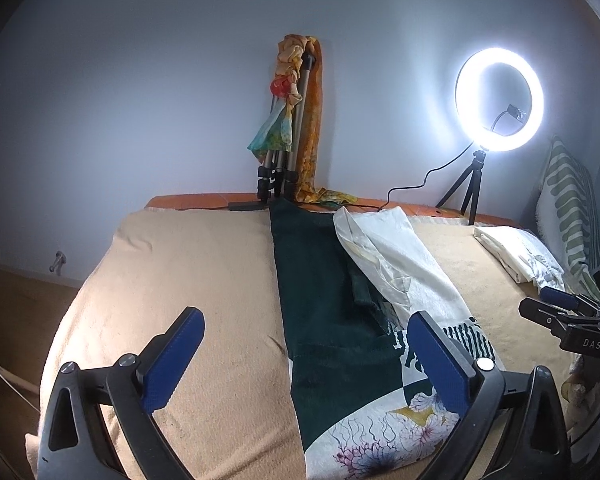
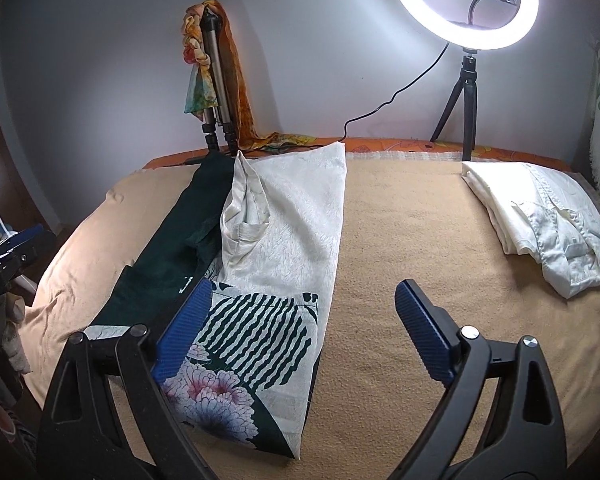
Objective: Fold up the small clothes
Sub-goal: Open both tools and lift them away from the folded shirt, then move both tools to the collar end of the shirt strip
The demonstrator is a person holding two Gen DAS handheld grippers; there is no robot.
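Left gripper [image 1: 304,356], right gripper [image 2: 300,320]: wide, empty.

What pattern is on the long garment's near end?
Pale flowers and dark green stripes on white; clearest in the right wrist view.

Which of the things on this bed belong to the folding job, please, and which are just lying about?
For the job:
- patterned garment, folded into a long strip
- folded white clothes
- blanket

Lying about:
- ring light
- tripod draped with scarves
- striped pillow
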